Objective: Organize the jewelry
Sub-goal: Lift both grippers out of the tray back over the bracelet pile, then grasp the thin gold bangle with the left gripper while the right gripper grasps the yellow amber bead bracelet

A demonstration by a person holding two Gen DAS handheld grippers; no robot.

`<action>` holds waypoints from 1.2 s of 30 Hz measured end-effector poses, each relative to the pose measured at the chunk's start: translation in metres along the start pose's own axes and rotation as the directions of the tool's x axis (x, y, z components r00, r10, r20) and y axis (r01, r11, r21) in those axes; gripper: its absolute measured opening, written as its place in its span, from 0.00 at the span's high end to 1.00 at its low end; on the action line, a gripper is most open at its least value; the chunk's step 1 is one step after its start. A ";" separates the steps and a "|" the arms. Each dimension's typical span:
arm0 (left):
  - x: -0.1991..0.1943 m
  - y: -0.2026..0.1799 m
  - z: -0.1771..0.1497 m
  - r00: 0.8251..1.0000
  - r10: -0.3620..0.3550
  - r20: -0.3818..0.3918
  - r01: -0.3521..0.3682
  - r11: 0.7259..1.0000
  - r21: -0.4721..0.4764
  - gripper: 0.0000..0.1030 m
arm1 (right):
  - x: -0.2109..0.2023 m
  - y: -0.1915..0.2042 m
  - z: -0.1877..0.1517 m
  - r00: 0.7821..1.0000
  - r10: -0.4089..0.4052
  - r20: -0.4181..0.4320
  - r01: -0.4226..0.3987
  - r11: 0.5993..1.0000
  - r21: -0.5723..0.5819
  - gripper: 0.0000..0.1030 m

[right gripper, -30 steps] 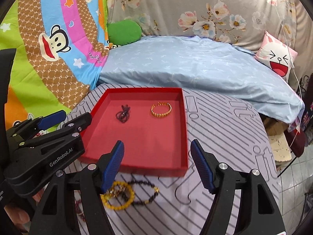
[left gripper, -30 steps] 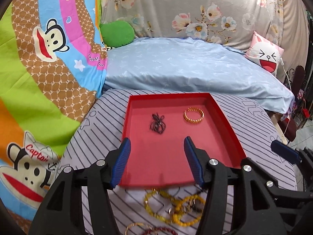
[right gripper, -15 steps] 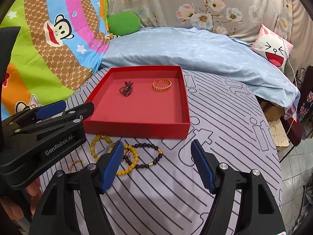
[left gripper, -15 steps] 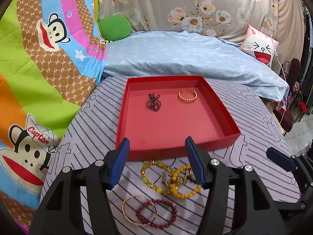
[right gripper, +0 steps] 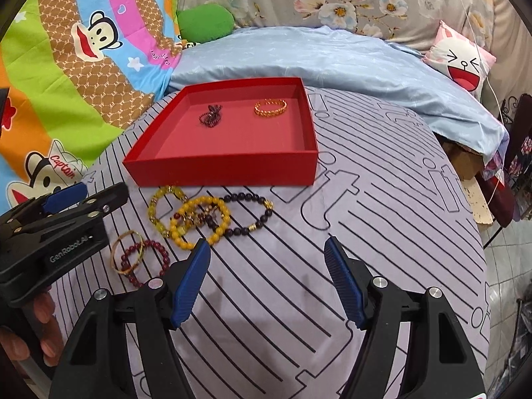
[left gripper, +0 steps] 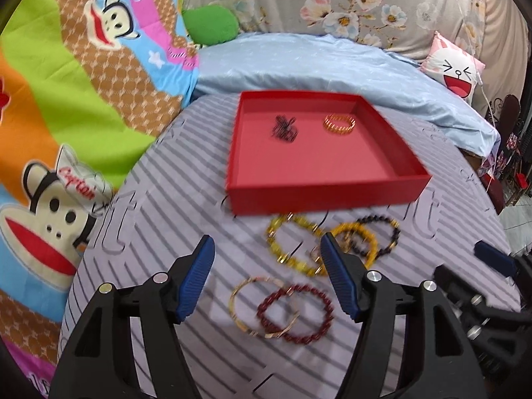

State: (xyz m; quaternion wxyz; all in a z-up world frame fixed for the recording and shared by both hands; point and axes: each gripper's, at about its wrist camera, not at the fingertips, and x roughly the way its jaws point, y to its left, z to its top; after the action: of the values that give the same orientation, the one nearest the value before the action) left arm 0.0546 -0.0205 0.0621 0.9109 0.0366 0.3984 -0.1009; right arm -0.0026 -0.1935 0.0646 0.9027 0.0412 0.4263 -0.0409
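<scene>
Two grippers hover over a striped desk [right gripper: 382, 206], both with jaws spread wide and nothing between them. The left gripper [left gripper: 267, 279] hangs above a gold bangle [left gripper: 247, 312] and a dark red bead bracelet [left gripper: 312, 312], which overlap on the cloth just below and between its fingers. Ahead of it, slightly right, lies a tangle of bracelets: a yellow bracelet [left gripper: 282, 242], an orange-yellow bead bracelet [left gripper: 359, 239] and a black bead bracelet [left gripper: 385, 232], looped into one another. Beyond these sits the red tray [left gripper: 326, 196], its near wall just past the yellow beads. Inside the tray, toward its far side, rest a dark bundle [left gripper: 284, 128] and a gold band [left gripper: 339, 123], apart from each other.

The right gripper [right gripper: 267, 277] hovers over bare striped cloth. The same tangle lies ahead and left of it, its left finger tip close to the orange-yellow beads [right gripper: 202, 219]. The bangle and red bracelet lie further left, near the left gripper's body. The left view is blurred.
</scene>
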 end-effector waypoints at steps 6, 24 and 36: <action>0.009 0.020 -0.031 0.998 0.001 -0.066 -0.003 0.999 -0.042 0.39 | 0.005 -0.003 -0.015 1.000 0.001 -0.028 -0.001 1.000 0.009 0.34; 0.015 0.029 -0.057 0.995 -0.008 -0.099 0.002 0.998 -0.061 0.39 | 0.014 0.011 -0.027 0.998 0.026 -0.062 -0.027 0.999 -0.021 0.34; 0.022 0.015 -0.054 0.991 -0.058 -0.122 0.052 0.997 -0.051 0.19 | 0.019 0.007 -0.026 0.997 0.033 -0.070 -0.033 0.999 -0.011 0.34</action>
State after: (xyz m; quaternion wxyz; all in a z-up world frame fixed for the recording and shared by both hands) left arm 0.0335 -0.0016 0.0087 0.8820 0.0099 0.4573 -0.1137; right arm -0.0093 -0.1841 0.0339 0.8880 0.0441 0.4571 -0.0219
